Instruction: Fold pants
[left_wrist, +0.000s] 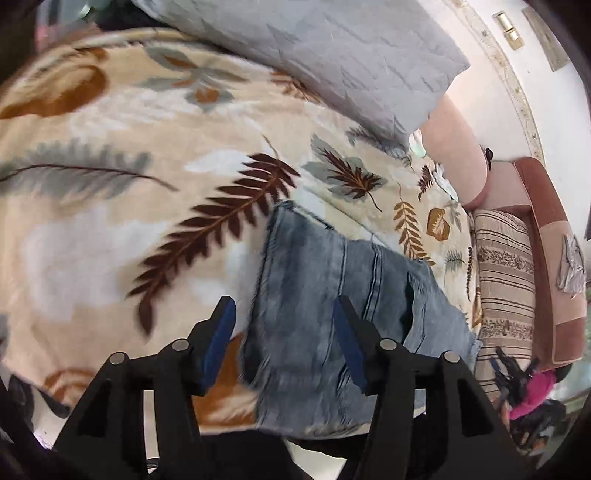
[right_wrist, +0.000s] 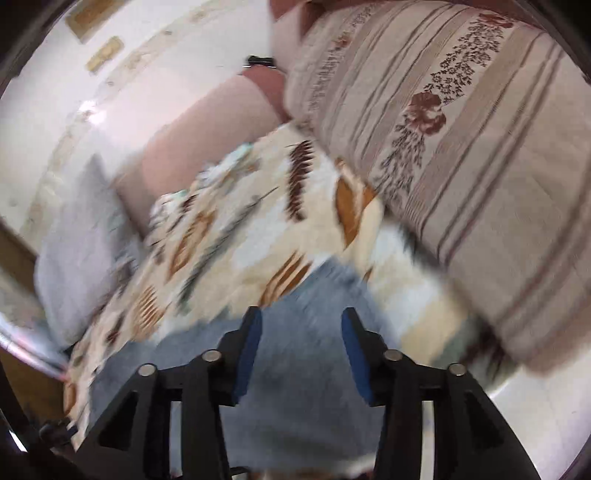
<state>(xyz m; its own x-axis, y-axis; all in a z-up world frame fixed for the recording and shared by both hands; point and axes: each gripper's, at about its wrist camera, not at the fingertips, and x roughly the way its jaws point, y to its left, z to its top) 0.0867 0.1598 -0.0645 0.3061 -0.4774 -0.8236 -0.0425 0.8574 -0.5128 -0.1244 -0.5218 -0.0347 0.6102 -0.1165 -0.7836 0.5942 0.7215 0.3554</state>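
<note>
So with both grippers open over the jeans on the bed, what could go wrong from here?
1. The folded jeans lie near the edge of the leaf-print blanket; a nudge might slide them off.
2. The left gripper and right gripper hold nothing, so the fold may loosen, and the frayed hem looks uneven.
3. The right wrist view is blurred, so a regrasp could miss the denim.
</note>
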